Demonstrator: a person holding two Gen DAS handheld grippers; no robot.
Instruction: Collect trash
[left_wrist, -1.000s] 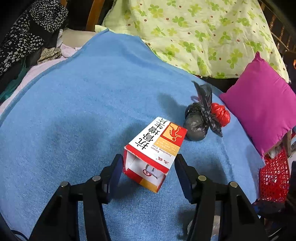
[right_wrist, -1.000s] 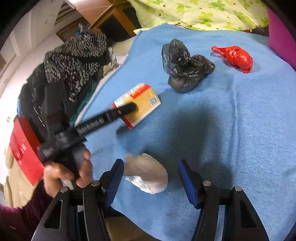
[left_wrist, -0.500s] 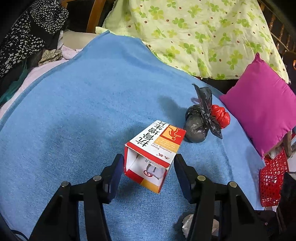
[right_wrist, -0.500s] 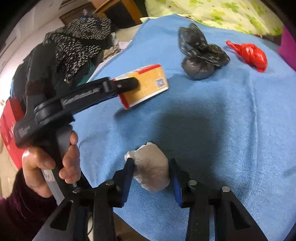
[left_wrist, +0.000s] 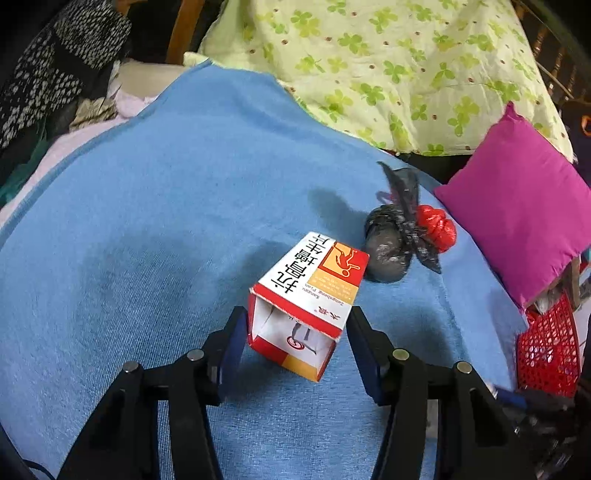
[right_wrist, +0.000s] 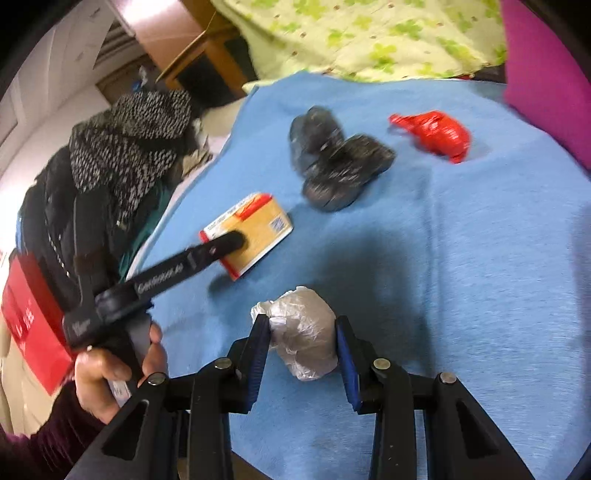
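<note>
My left gripper (left_wrist: 295, 332) is shut on a red, white and orange carton (left_wrist: 306, 299) and holds it tilted over the blue blanket (left_wrist: 147, 221); it also shows in the right wrist view (right_wrist: 251, 232). My right gripper (right_wrist: 301, 343) is shut on a crumpled white plastic wad (right_wrist: 304, 345), held above the blanket. A knotted black bag (left_wrist: 391, 243) and a red knotted bag (left_wrist: 436, 229) lie on the blanket beyond the carton, and show in the right wrist view as the black bag (right_wrist: 340, 170) and the red bag (right_wrist: 436, 134).
A magenta pillow (left_wrist: 517, 206) lies at the right. A red mesh basket (left_wrist: 546, 350) stands below it at the blanket's edge. A green-flowered quilt (left_wrist: 388, 62) lies behind. Dark clothes (right_wrist: 110, 166) are piled at the left.
My right gripper closed on the white wad and raised it off the blanket. My left gripper lifted the carton slightly, tilting it.
</note>
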